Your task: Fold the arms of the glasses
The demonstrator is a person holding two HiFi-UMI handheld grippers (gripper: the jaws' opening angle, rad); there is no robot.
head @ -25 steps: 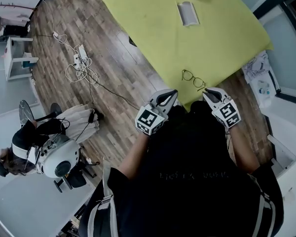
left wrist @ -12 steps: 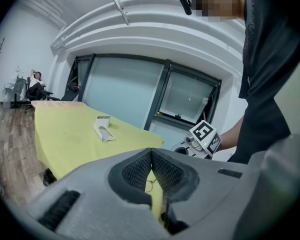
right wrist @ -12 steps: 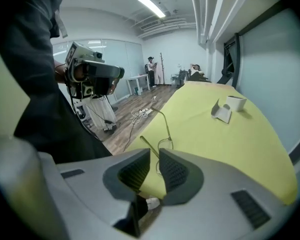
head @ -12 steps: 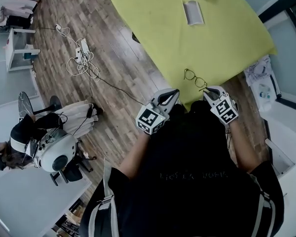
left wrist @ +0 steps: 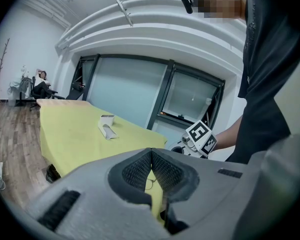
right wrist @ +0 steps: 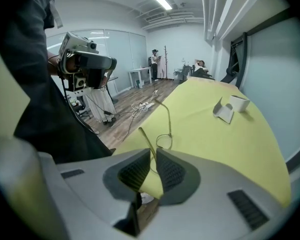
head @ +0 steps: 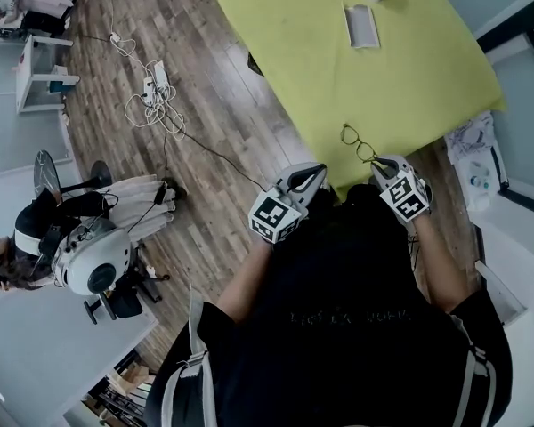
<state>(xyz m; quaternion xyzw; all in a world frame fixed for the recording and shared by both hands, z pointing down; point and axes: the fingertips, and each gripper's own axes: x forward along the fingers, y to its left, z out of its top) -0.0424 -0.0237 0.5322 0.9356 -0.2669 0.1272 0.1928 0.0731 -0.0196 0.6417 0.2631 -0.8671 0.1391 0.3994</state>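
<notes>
Glasses (head: 360,144) laid unfolded at the near edge of the counter (head: 320,69) | right tool (right wrist: 153,153) held slightly apart, one glasses arm seen entering its gap only in the right gripper view | left tool (left wrist: 151,152) closed, empty.

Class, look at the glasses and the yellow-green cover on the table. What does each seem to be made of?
Glasses: a thin wire frame, probably metal with a dull gold finish, going by the round rims, slim arms and clear lenses. Table cover: a matte yellow-green sheet with no shine, likely cloth or soft plastic; the pictures do not settle which.
</notes>
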